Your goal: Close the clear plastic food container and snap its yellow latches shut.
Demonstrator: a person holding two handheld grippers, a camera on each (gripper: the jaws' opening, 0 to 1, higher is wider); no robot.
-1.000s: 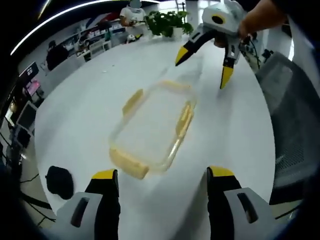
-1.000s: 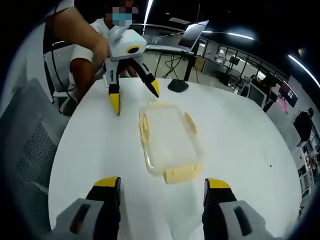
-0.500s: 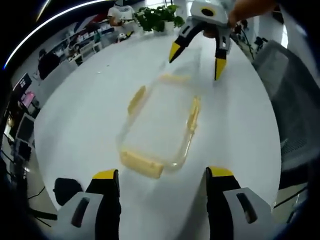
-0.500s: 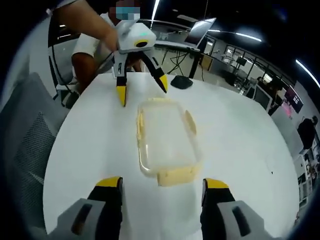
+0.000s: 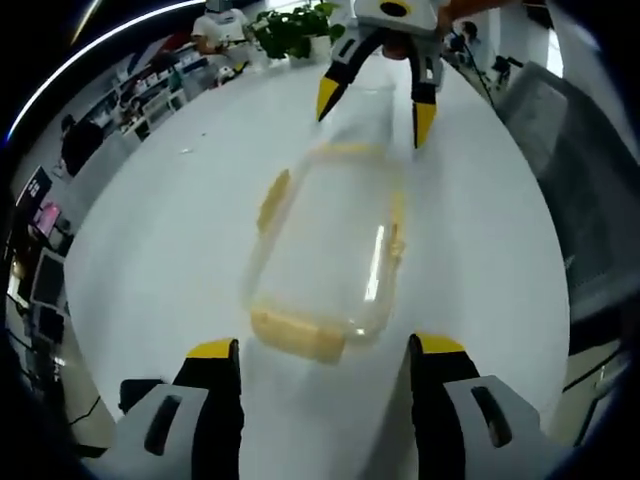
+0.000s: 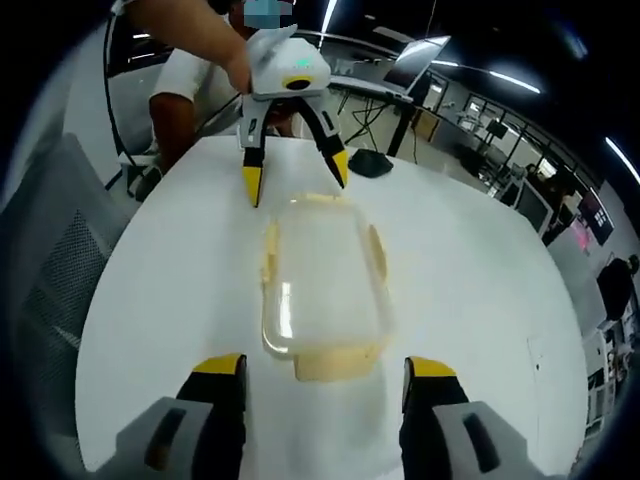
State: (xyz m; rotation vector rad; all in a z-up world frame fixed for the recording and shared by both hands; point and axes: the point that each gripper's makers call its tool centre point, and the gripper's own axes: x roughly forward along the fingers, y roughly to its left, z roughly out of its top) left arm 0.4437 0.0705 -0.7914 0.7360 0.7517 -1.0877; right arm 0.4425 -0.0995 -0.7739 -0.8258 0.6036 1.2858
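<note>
Round white table [image 5: 150, 230], smooth and matte, and right in the centre of the left gripper view lies the clear plastic food container [image 5: 325, 250], a rounded rectangle with its lid on and a bright glare streak along one side. Yellow latches [image 5: 297, 335] sit flared out at the near end and along both long sides; whether any is snapped down, I cannot tell. The left gripper [image 5: 325, 365] stands with jaws wide apart at the bottom of the frame, grey bodies with yellow-capped black tips, holding nothing, straddling the container's near end without touching it. At the top centre the right gripper [image 5: 370, 100] hangs over the far end, tips spread, empty too.

Around the table: a potted plant [image 5: 295, 25] at the upper edge, a grey mesh chair [image 5: 590, 180] on the right, a dark object [image 5: 135, 385] at the lower left, partly hidden.

The right gripper view offers the other side: a person's hand [image 6: 215, 45] gripping the left gripper at the top, a black puck-shaped thing [image 6: 368, 162] just beyond the container, and an office with desks and monitors behind.
</note>
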